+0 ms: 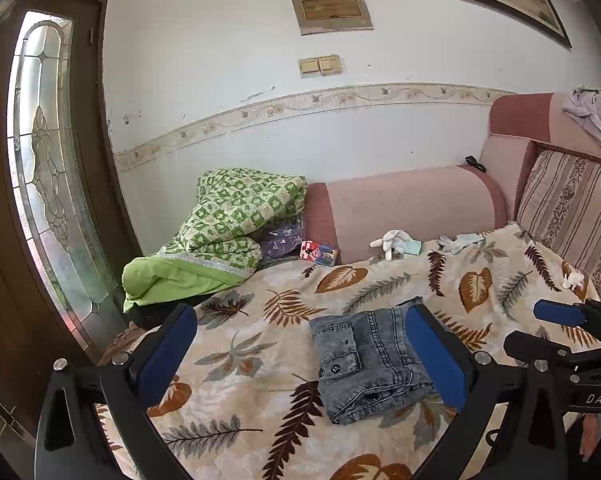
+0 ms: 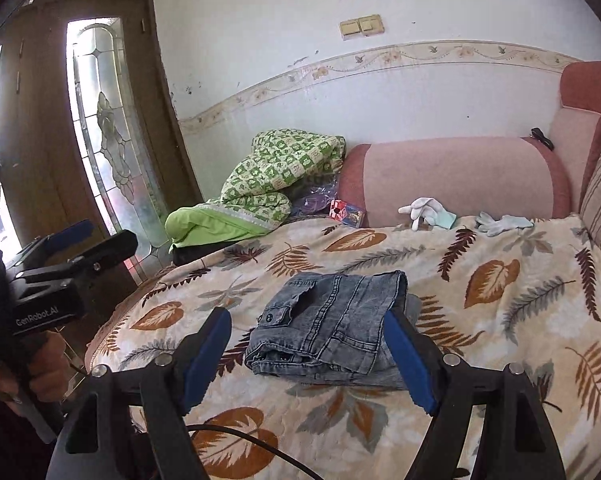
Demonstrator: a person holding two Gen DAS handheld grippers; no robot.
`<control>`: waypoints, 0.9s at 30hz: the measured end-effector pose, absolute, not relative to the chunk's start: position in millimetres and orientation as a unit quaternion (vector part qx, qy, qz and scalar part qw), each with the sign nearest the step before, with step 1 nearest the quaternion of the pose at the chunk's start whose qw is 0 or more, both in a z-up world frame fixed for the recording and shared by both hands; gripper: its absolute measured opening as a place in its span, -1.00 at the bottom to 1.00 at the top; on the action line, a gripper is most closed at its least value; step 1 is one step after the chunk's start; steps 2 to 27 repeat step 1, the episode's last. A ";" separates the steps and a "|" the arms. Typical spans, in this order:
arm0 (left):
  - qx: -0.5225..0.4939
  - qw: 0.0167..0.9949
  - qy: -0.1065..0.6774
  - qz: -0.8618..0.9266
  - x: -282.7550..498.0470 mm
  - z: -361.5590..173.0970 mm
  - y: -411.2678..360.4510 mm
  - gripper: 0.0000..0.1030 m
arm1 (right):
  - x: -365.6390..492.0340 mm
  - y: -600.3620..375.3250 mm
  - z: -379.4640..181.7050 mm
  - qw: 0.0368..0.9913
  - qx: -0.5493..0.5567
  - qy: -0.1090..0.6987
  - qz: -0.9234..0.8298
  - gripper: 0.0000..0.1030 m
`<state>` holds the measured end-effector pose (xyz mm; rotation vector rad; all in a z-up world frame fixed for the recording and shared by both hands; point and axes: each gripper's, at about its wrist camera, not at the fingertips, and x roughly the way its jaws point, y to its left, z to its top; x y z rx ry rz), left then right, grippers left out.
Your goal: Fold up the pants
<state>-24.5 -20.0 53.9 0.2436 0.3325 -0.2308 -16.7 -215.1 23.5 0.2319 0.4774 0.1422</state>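
A pair of grey-blue denim pants [image 1: 370, 364] lies folded into a compact stack on a leaf-patterned blanket [image 1: 260, 360]; it also shows in the right wrist view [image 2: 332, 328]. My left gripper [image 1: 300, 352] is open and empty, held above the blanket, its right finger over the stack's right side. My right gripper [image 2: 308, 360] is open and empty, hovering just in front of the stack. The right gripper shows at the right edge of the left wrist view [image 1: 540, 326], and the left gripper shows at the left of the right wrist view [image 2: 96, 240].
A green quilt [image 1: 220, 232] is piled at the sofa's far left by a glass-panelled wooden door [image 1: 44, 184]. A pink bolster [image 1: 412, 208], white gloves [image 1: 396, 242], a small box [image 1: 318, 254] and a striped cushion [image 1: 572, 208] lie along the back.
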 end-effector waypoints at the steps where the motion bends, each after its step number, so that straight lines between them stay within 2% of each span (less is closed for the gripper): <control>1: 0.120 0.973 0.165 -0.110 -23.2 53.5 -18.1 1.00 | -16.7 -215.3 22.9 0.962 0.115 0.236 0.069 0.57; 27: 0.120 0.973 0.165 -0.110 -23.2 53.5 -18.1 1.00 | -16.7 -215.3 22.9 0.962 0.115 0.236 0.069 0.57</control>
